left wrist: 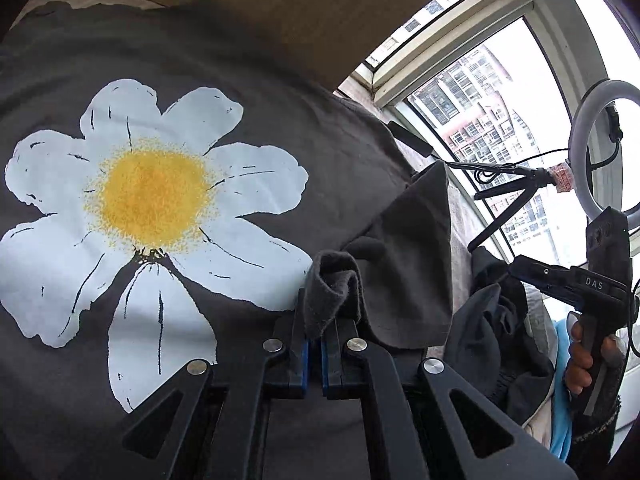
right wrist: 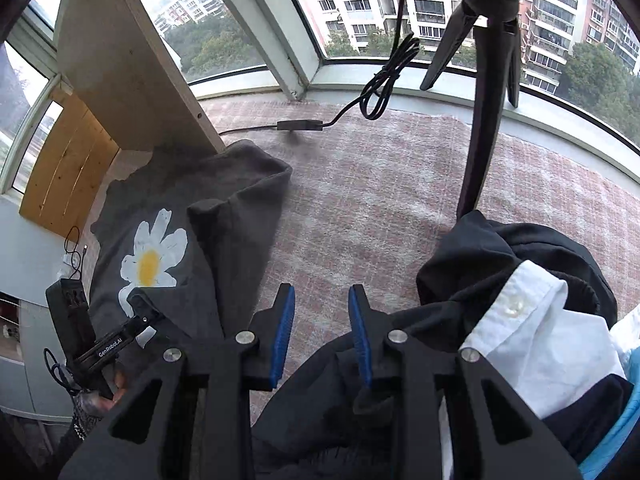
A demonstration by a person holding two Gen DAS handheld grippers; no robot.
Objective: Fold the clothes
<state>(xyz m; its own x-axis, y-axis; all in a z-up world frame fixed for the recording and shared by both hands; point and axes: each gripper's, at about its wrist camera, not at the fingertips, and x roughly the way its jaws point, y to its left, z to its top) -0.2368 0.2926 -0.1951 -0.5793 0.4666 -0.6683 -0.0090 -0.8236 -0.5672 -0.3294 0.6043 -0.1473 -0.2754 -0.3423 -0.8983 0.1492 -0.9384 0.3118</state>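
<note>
The left gripper (left wrist: 315,344) clamps a fold of the dark grey daisy-print T-shirt (left wrist: 168,80) lying on the pink checked blanket (right wrist: 380,200). Only the right wrist view shows the right gripper (right wrist: 322,336) with fingers apart, over a heap of dark and white clothes (right wrist: 520,300).

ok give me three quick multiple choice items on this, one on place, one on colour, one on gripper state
1. Where does the white shirt lie?
A. on the pile of dark clothes at the right
B. on the flower print
C. on the window sill

2. What colour is the centre of the flower on the grey T-shirt?
A. red
B. yellow
C. blue

3. What state is the left gripper in?
A. open over the rug
B. shut on nothing
C. shut on grey T-shirt fabric

Answers:
1 A, it rests on the dark clothes beside the right gripper.
2 B, a yellow middle sits among white petals.
3 C, a fold of grey cloth is pinched between its blue pads.
</note>
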